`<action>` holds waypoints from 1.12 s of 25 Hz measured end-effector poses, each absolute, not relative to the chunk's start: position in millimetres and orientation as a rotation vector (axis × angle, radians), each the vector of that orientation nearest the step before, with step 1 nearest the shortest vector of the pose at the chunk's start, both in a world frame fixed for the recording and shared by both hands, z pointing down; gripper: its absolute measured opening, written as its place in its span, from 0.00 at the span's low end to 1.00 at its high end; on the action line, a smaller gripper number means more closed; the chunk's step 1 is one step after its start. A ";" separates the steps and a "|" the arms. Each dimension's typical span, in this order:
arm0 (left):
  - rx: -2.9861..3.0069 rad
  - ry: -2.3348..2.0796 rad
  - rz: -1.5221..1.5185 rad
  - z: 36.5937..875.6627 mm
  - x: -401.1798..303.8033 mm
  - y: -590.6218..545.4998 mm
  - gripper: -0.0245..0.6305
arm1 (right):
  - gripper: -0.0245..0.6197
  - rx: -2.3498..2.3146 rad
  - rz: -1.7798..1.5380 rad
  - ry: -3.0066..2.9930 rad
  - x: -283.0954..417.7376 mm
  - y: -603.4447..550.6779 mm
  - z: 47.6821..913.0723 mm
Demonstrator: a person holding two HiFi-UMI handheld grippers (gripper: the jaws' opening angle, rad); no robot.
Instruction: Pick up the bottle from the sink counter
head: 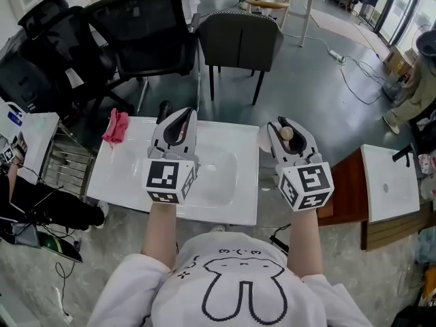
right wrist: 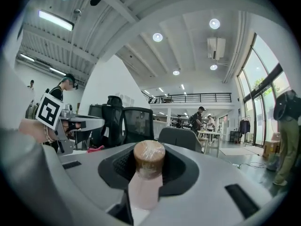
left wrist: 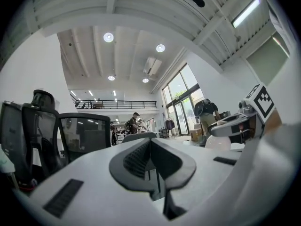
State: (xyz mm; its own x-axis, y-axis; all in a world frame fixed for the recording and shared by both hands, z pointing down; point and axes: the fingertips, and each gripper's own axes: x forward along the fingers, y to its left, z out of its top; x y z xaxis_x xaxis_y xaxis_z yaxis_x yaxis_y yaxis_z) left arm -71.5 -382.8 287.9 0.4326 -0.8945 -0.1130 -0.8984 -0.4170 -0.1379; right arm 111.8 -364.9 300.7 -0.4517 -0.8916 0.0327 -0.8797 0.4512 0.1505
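Observation:
Both grippers are raised above the white sink counter [head: 122, 176], pointing away from me. My right gripper [head: 287, 136] is shut on the bottle [head: 287, 133]. The bottle is pale pink with a round brown cap and stands upright between the jaws [right wrist: 149, 157]. In the right gripper view its body fills the gap down to the frame's bottom. My left gripper [head: 182, 120] hangs over the counter's middle with its jaws closed together and nothing between them [left wrist: 151, 142]. The two grippers are side by side, about a hand's width apart.
A pink cloth [head: 116, 127] lies on the counter's far left corner. The basin [head: 218, 176] sits in the counter's middle. A black office chair [head: 146, 33] and a grey chair [head: 240, 39] stand behind the counter. A brown stand with a white slab [head: 388, 182] is at the right.

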 end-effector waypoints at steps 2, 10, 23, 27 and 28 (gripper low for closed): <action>-2.471 1.584 0.024 281.5 -75.8 -384.9 0.05 | 0.24 1.620 -0.177 -2.582 119.6 -364.6 292.6; -2.392 1.561 0.028 253.7 -83.0 -387.7 0.05 | 0.24 1.770 -0.254 -2.522 156.3 -356.5 259.0; -2.384 1.571 0.128 236.3 -86.6 -378.0 0.05 | 0.24 1.853 -0.345 -2.489 172.0 -341.4 234.5; -2.371 1.573 0.126 236.5 -87.7 -377.2 0.05 | 0.24 1.853 -0.339 -2.496 171.1 -341.9 238.0; -2.369 1.573 0.122 236.8 -87.4 -377.3 0.05 | 0.24 1.854 -0.336 -2.499 170.9 -342.2 238.8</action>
